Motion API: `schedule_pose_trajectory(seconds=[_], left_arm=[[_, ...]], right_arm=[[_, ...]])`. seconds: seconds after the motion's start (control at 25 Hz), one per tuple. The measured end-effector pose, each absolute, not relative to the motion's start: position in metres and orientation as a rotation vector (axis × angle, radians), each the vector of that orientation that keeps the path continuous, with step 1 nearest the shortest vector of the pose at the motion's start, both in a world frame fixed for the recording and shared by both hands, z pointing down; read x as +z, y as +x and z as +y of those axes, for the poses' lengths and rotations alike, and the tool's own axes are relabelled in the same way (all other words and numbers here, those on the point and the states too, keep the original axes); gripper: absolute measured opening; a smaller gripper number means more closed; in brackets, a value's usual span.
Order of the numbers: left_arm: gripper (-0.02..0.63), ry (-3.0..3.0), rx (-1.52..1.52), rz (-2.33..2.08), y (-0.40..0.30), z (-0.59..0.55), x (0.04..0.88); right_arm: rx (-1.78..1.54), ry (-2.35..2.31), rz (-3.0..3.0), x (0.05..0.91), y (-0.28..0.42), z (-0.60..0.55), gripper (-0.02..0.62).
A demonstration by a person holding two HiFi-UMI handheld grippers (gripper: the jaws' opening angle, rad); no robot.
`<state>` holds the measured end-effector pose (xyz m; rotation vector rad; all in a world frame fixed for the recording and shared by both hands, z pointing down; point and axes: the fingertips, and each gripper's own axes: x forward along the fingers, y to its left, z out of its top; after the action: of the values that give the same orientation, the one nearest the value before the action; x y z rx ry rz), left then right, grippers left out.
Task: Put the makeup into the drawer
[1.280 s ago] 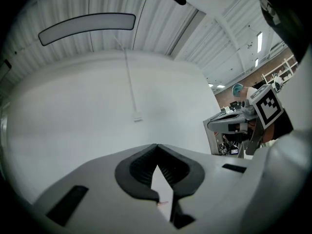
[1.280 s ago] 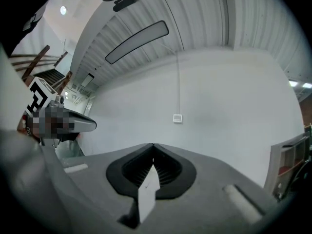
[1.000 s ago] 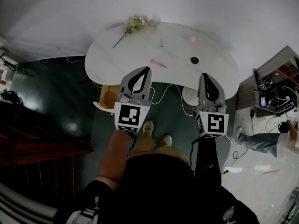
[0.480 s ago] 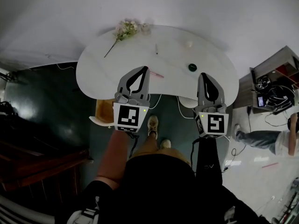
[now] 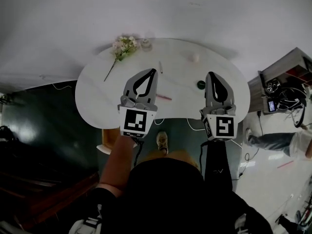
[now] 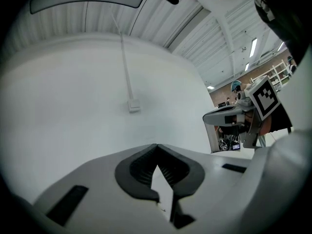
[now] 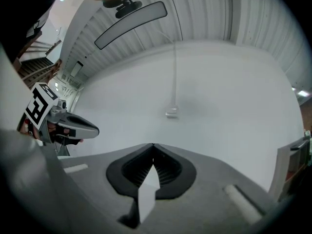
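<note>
Nearer now: white rounded table (image 5: 92,82) | left gripper (image 5: 153,72), right gripper (image 5: 209,75) closed, empty | slim pink makeup stick (image 5: 164,97) crosswise toward table's front edge, nearer left gripper

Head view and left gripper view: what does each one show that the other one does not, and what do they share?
Only the head view: the white table with flowers, a pink stick and a small dark round item. Only the left gripper view: a thin cable running down to a small box. Both: the left tool, shut and empty, and the right tool.
</note>
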<state>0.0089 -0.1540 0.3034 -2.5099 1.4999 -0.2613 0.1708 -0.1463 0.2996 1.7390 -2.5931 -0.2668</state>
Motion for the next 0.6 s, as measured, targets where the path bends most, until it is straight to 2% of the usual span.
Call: schedule_pose_trajectory(seconds=[0.6], left_arm=[[0.008,-2.54,-0.233,1.441,0.0,-0.199,0.297]], right_arm=[[-0.327,1.729,-2.588,0.282,0.157,-0.18,0.003]])
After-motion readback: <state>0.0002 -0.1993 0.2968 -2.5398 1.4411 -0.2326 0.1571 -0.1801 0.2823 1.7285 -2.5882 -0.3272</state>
